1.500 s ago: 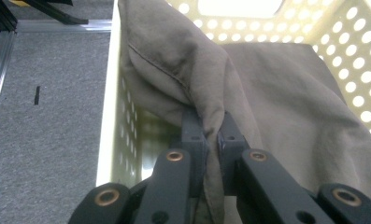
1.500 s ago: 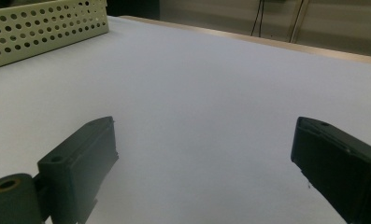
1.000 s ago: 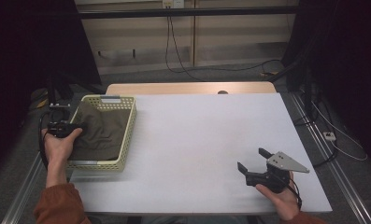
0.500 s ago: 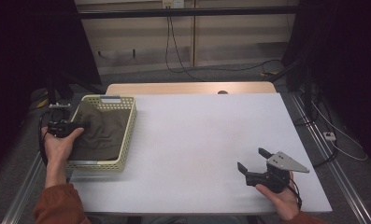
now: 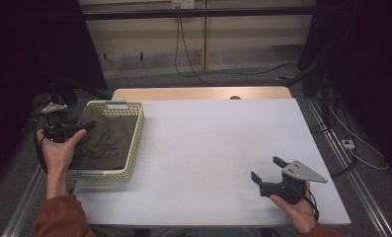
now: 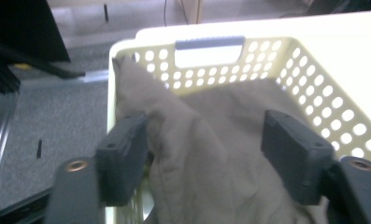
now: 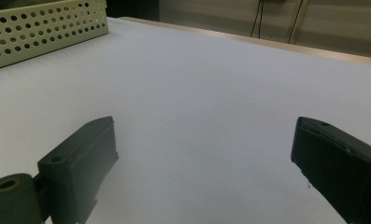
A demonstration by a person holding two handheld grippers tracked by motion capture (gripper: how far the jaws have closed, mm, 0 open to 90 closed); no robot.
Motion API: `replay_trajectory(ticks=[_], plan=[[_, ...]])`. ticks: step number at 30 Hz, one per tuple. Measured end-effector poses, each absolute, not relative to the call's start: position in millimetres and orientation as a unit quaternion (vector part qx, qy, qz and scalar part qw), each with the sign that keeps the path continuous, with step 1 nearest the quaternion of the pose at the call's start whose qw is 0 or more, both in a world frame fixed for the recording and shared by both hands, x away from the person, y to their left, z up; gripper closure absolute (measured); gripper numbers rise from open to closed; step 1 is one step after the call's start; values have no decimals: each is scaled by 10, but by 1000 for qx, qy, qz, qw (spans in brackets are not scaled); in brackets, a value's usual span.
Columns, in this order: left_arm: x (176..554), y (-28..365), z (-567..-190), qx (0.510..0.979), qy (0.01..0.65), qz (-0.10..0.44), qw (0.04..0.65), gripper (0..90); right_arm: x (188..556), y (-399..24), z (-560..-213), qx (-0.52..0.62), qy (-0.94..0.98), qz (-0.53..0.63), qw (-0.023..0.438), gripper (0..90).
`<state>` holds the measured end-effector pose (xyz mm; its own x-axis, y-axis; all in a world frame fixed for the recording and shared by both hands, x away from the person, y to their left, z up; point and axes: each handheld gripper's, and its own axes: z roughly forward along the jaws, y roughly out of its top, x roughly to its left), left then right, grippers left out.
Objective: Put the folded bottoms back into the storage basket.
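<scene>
A pale yellow perforated basket (image 5: 134,140) stands at the table's left edge with an olive-brown cloth (image 5: 107,140) bunched inside it. My left gripper (image 5: 80,127) is at the basket's left rim, pointing in over the cloth. Seen from the left gripper view, my left gripper (image 6: 211,158) is open, its jaws wide apart on either side of a raised fold of the cloth (image 6: 206,140), with the basket's far wall (image 6: 211,60) ahead. My right gripper (image 5: 266,168) rests open near the front right of the white table (image 5: 208,138). Nothing lies between the fingers of the right gripper (image 7: 202,154).
The basket's side wall (image 7: 43,28) shows far off in the right gripper view. A wooden strip (image 5: 198,94) borders the table's far edge. Metal frame rails (image 5: 354,168) run along the right side, and cables (image 5: 193,64) lie on the floor behind.
</scene>
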<state>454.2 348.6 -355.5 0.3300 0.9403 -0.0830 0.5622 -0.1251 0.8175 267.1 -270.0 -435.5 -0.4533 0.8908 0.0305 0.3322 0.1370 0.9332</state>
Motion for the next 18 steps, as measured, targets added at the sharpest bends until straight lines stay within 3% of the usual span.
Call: replay_trajectory(ticks=[6, 18], plan=[[4483, 3465, -3384, 693, 528, 248, 424, 181, 2672, -2701, -4357, 438, 698, 489, 285, 71], [4565, 3153, -3376, 715, 501, 212, 440, 181, 2673, -2695, -4358, 438, 698, 489, 285, 71]])
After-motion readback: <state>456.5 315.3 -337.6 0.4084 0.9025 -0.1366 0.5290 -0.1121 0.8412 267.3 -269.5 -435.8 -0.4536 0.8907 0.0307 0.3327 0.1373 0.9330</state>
